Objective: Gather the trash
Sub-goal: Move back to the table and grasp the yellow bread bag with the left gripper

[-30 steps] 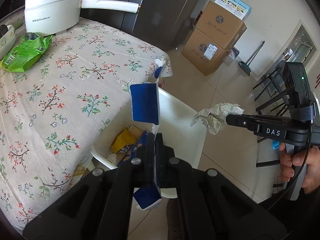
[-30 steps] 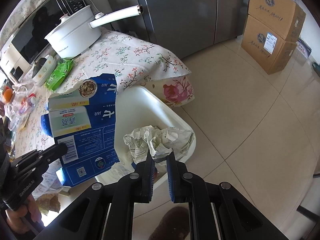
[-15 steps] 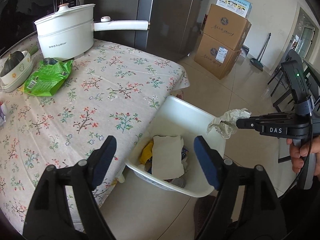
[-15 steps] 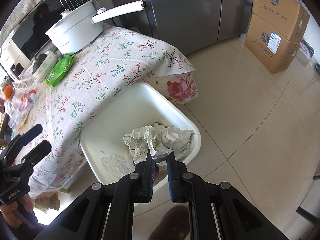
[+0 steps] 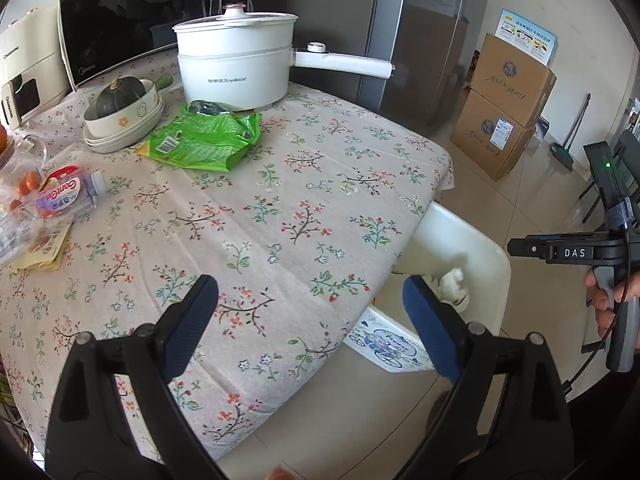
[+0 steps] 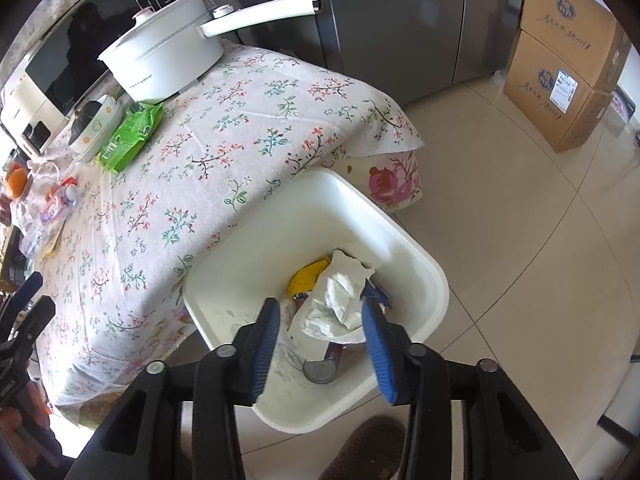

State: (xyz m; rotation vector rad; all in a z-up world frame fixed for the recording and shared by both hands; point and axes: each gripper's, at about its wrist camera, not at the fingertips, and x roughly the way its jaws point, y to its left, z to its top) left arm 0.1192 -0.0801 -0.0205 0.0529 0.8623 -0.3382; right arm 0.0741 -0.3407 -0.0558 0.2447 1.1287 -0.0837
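Since half a second ago the crumpled paper (image 6: 340, 304) has been released by the right gripper (image 6: 318, 344), whose blue ribbed pads now stand apart with nothing between them; the wad is seen lying in the white plastic bin (image 6: 424, 268) at lower centre of the right view, on top of a yellow wrapper (image 6: 306, 278) and other scraps. The left gripper (image 5: 310, 322) is likewise spread wide and empty, swung over the floral tablecloth (image 5: 280, 200). A glossy green snack bag (image 5: 204, 140) is left flat at upper left of centre, below the smooth white electric pot (image 5: 236, 68).
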